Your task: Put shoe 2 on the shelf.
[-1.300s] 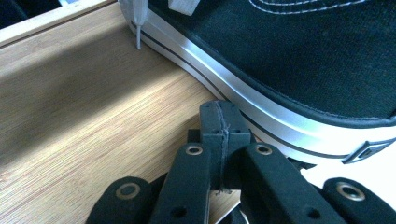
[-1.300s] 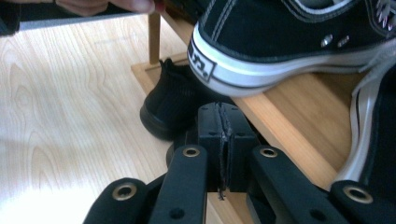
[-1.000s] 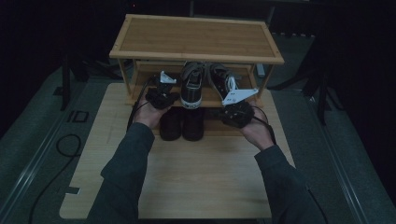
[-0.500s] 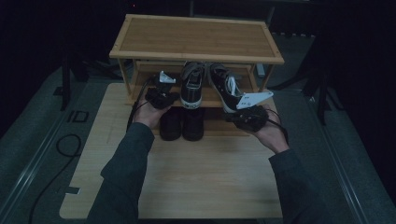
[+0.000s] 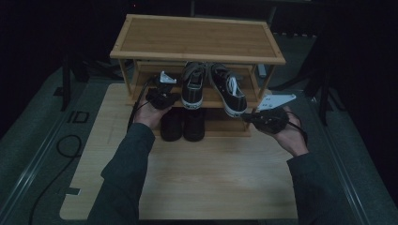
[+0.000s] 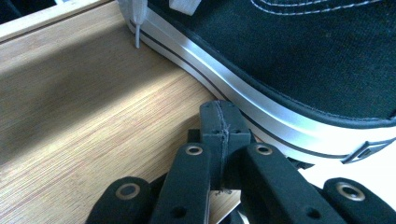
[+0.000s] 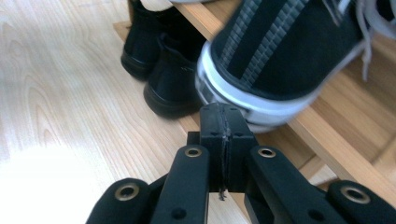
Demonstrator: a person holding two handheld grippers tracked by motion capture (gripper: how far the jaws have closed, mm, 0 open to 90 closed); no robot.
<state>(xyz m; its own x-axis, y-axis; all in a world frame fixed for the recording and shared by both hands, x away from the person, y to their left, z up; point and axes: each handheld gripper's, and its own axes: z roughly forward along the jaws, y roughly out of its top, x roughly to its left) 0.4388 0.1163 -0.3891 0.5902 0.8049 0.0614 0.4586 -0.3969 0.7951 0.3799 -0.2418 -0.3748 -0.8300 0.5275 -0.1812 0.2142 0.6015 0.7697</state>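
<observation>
1. A wooden shoe rack [image 5: 197,40] stood at the far edge of the worktop [image 5: 202,173], and the wide near half of the worktop lay bare.
2. Two black-and-white sneakers sat on the rack's middle shelf [image 5: 212,98]: the left sneaker [image 5: 193,86] lay straight, while the right sneaker [image 5: 228,91] was angled, its heel overhanging the shelf's front edge.
3. A pair of black shoes [image 5: 182,124] stood below, just in front of the rack, toes towards the person.
4. The left tongs [image 5: 162,91] were pressed together on nothing, resting over the left end of the middle shelf; in the left gripper view the tips [image 6: 219,123] sat just beside the white sole of the left sneaker [image 6: 299,60], and I could not tell whether they touched it.
5. The right tongs [image 5: 263,115] were likewise pressed together and empty, held off the rack's right front corner, with open worktop beneath; in the right gripper view the tips [image 7: 223,123] pointed at the heel of the right sneaker [image 7: 285,56], close to it.
6. Against the earlier frames, the right hand [image 5: 288,136] had drawn outward to the right, away from the right sneaker's heel; the left hand [image 5: 149,112] and both sneakers lay as before.
7. The letters "ID" [image 5: 78,116] were marked on the floor left of the worktop; no brand could be read on the shoes.
</observation>
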